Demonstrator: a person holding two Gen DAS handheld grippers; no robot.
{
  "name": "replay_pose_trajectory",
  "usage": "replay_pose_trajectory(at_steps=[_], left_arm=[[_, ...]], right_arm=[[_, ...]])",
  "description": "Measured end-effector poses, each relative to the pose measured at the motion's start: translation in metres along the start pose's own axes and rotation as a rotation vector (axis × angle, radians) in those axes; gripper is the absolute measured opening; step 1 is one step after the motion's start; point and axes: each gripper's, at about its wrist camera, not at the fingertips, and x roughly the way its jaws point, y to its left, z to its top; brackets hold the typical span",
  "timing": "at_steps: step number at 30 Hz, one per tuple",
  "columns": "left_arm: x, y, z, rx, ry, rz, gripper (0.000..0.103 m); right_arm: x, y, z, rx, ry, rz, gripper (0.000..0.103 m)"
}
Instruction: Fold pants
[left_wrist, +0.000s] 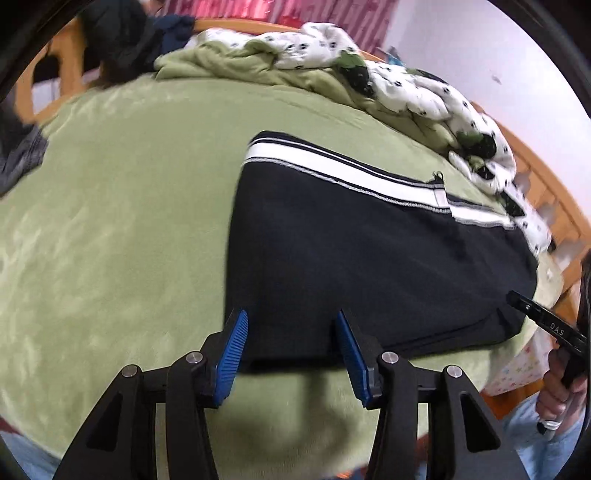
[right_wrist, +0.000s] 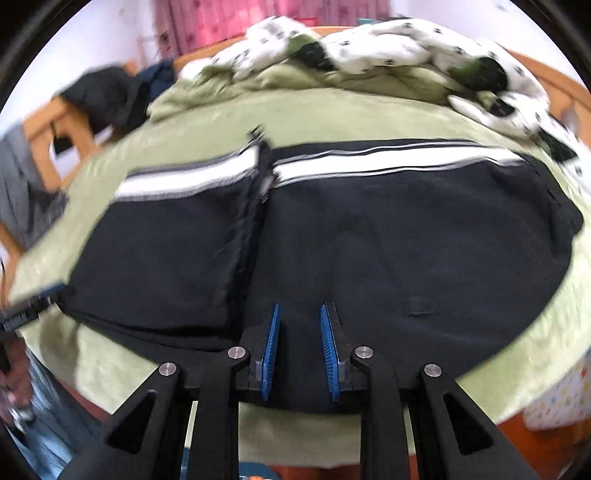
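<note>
A: Was any writing found that could be read?

B: Only the letters "DAS", printed in white on the black arm of the right gripper (left_wrist: 511, 297), seen at the right edge of the left wrist view. In the right wrist view a white marking on the left gripper (right_wrist: 55, 291) at the left edge was blurred past reading.

A: Where were the pants located?

B: The pants (right_wrist: 332, 236) were laid flat on the green blanket (left_wrist: 110, 221), black with a white stripe along the far edge, one part folded over the other near the left. The near hem was cut off behind the fingers.

A: How were the tongs held?

B: The left gripper (left_wrist: 291, 332) was seen moderately open over the near left corner of the pants, nothing pinched between the blue pads (left_wrist: 232, 354). The right gripper (right_wrist: 298, 336) was narrowly open above the cloth, nothing gripped.

A: What was hard to make out?

B: A dark garment (left_wrist: 122, 40) at the far left, a rumpled spotted quilt (left_wrist: 406, 88) at the far right, and a hand (left_wrist: 561, 387), partly cropped.
</note>
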Motion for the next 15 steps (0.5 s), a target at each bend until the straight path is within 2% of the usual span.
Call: replay_pose_trajectory(at_steps=[1, 3, 5, 7, 10, 15], left_arm=[[-0.006, 0.006, 0.0, -0.036, 0.005, -0.012, 0.047], [-0.017, 0.016, -0.003, -0.084, -0.004, -0.039, 0.047], [-0.026, 0.019, -0.001, -0.104, -0.023, -0.057, 0.048], [-0.031, 0.024, 0.004, -0.11, -0.036, -0.061, 0.051], [-0.029, 0.026, 0.016, -0.118, -0.041, -0.066, 0.051], [-0.006, 0.026, 0.042, -0.122, -0.029, -0.129, 0.058]], right_arm=[[-0.007, -0.007, 0.002, 0.016, -0.015, -0.006, 0.044], [-0.025, -0.026, 0.009, 0.056, -0.071, -0.045, 0.063], [-0.041, -0.049, 0.016, 0.104, -0.113, -0.092, 0.066], [-0.052, -0.073, 0.024, 0.139, -0.127, -0.139, 0.074], [-0.064, -0.116, 0.033, 0.221, -0.129, -0.222, 0.074], [-0.061, -0.176, 0.034, 0.361, -0.113, -0.194, 0.078]])
